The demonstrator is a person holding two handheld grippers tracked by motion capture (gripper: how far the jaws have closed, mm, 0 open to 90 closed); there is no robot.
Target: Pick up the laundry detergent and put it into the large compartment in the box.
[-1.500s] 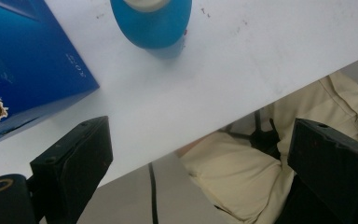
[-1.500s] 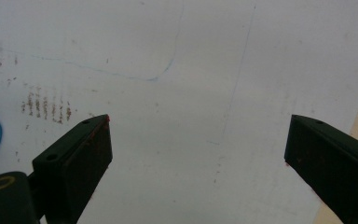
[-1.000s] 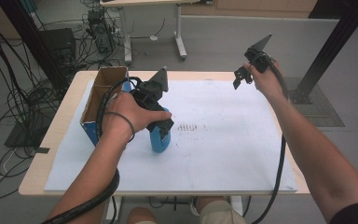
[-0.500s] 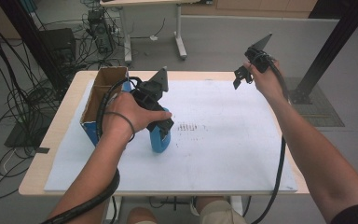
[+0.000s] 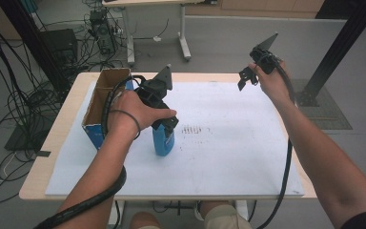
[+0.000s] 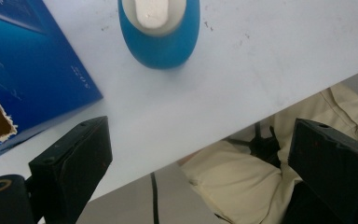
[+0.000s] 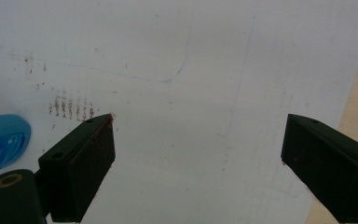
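On the white table sheet (image 5: 228, 157), upright blue plastic bottle with white cap (image 5: 163, 139) stands beside blue cardboard box (image 5: 97, 106); left gripper (image 5: 167, 121) just above it, jaws wide, empty. Right gripper (image 5: 246, 78) raised, open, empty.

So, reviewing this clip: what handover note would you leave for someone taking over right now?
Left gripper: open, empty, just above the blue bottle.
Right gripper: open, empty, raised over the table's far right.
Things: the bottle stands upright on the white sheet, beside the open cardboard box at the table's left.
Done: bottle is out on the sheet, released.
Left: likely a regrasp or a move toward the box; unclear.
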